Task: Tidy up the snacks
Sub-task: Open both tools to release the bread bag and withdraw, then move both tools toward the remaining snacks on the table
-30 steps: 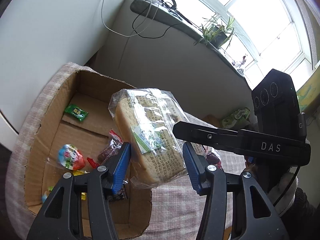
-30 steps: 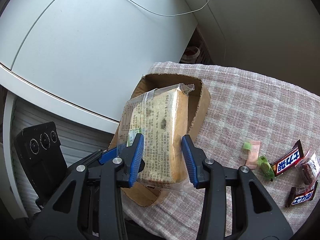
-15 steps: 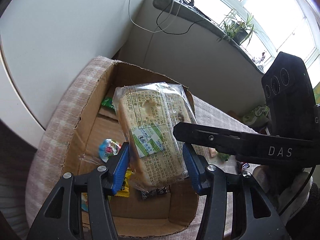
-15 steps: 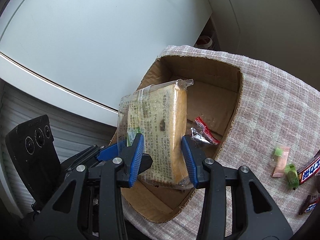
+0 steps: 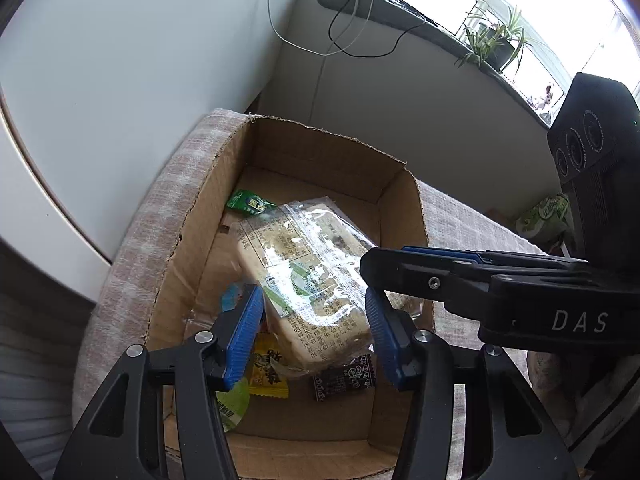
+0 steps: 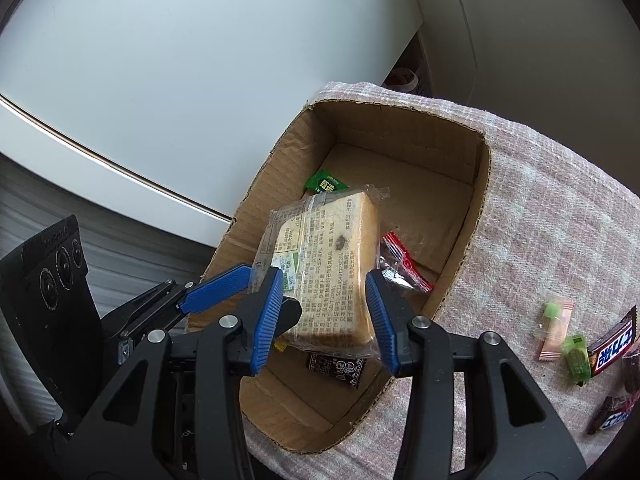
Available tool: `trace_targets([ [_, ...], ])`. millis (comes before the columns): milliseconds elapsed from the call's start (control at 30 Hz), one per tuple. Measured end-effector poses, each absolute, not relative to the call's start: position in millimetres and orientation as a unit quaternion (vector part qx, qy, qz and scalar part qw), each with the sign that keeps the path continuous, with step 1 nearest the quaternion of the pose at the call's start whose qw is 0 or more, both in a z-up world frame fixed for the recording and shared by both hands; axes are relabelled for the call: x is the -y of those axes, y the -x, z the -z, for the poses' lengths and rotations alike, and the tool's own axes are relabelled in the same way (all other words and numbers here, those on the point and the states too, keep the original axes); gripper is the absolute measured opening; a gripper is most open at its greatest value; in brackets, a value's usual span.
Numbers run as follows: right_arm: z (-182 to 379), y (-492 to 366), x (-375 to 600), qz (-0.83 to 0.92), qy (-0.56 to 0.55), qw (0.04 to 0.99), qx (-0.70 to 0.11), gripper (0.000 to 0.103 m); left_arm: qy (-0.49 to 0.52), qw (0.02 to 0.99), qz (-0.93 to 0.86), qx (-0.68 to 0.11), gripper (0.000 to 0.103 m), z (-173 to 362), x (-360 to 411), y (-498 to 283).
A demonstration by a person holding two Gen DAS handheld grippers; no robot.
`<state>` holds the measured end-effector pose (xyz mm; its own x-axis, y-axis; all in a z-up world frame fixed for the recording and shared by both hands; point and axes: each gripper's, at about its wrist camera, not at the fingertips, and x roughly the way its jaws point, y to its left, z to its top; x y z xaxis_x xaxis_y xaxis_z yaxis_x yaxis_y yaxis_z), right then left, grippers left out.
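Observation:
A wrapped bread loaf (image 5: 304,280) (image 6: 332,276) hangs tilted inside the open cardboard box (image 5: 192,240) (image 6: 472,240). My left gripper (image 5: 314,336) and my right gripper (image 6: 326,312) both grip it, each from a different side, with their blue pads against the wrapper. Under it on the box floor lie a green packet (image 5: 248,204) (image 6: 326,184), a red-trimmed packet (image 6: 400,264), a dark packet (image 5: 344,376) (image 6: 336,368), a yellow packet (image 5: 268,372) and a green-lidded cup (image 5: 232,404).
The box stands on a checked cloth (image 6: 540,232) at the table's corner. Loose on the cloth to the right lie a pink sachet (image 6: 554,332), green candies (image 6: 576,356) and chocolate bars (image 6: 612,348). A white wall and cables are behind.
Both grippers have carried the loaf from above the box rim down into the box. The loaf has tipped flatter, and both pairs of pads stay on it.

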<state>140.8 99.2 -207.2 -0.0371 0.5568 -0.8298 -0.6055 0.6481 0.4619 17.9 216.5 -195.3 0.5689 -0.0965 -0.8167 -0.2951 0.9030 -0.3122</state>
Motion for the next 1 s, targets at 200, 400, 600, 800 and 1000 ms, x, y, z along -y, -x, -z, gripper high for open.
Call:
trace_targets([
  [200,200.7,-143.4,-82.9,-0.407,0.014,0.707,-0.578,0.058,0.205,0.863,-0.059,-0.458,0.051,191.6,-215.9,-14.2],
  [400,184.0,-143.7,-55.8,-0.397,0.012,0.731,-0.555,0.061,0.206,0.867,-0.054,-0.451,0.051,183.5,-211.1,-12.8],
  [600,170.0,-144.3,-0.5,-0.363,-0.003,0.763,-0.535,0.068,0.199,0.876,-0.027,-0.438,0.052,169.6,-190.6,-17.0],
  [800,168.2,-152.7,81.9,-0.296,-0.035,0.794,-0.53,0.069,0.185,0.88,0.02,-0.437,0.053,163.0,-153.8,-29.7],
  [1000,175.1,-162.1,153.5,-0.234,-0.038,0.811,-0.535,0.069,0.161,0.879,0.071,-0.444,0.053,161.6,-113.8,-46.4],
])
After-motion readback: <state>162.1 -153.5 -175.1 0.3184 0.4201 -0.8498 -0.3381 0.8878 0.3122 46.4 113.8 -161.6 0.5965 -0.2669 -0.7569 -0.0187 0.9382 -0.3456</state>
